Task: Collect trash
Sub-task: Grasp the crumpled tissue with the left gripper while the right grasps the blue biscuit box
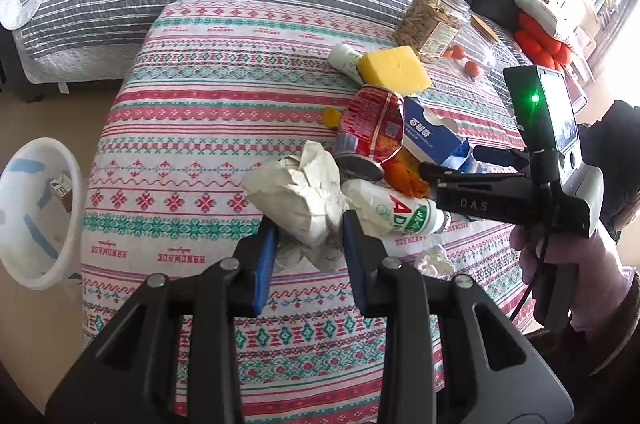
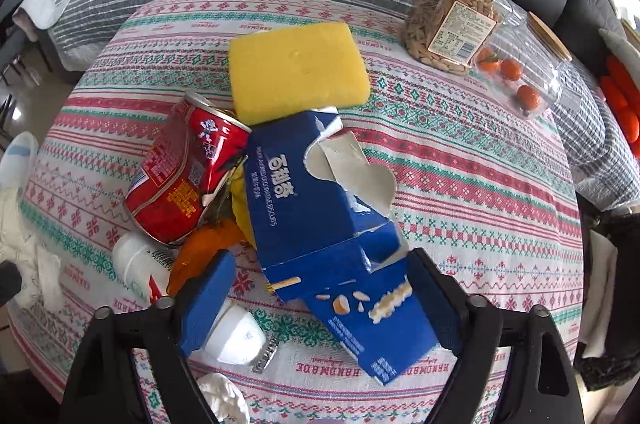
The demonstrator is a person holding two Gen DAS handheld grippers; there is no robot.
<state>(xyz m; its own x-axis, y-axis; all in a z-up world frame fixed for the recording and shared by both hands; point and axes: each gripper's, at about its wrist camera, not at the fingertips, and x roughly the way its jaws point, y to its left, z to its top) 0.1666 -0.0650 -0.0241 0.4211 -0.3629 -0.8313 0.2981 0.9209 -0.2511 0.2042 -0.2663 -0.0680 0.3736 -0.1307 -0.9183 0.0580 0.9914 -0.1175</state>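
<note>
Right wrist view showed the desk (image 2: 480,192), under a patterned cloth, with the trash heaped mid-surface. Biggest piece was the torn blue biscuit box (image 2: 320,208), lying flat with its opened end between the pads of the right tool (image 2: 320,288); the jaws stood apart, the right pad at the box edge and the left one clear, with no squeeze visible. Thin cardboard, so light and easily crushed; best taken across the narrow width near the closed end, not by the ripped flap. The yellow sponge (image 2: 298,72) behind it was soft and springy, any edge would do. The dented red can (image 2: 188,172) leaned against the box: light, slick metal, likely to roll, so grip across the crushed waist. The small white bottle (image 2: 236,336) lay by the left pad, smooth and round.

Left wrist view had the left tool (image 1: 308,244) narrowed around crumpled white paper (image 1: 296,192), pads apparently pressing its lower folds; weightless, compressible, safe anywhere. The white bin (image 1: 38,212) sat off the desk's left side.
</note>
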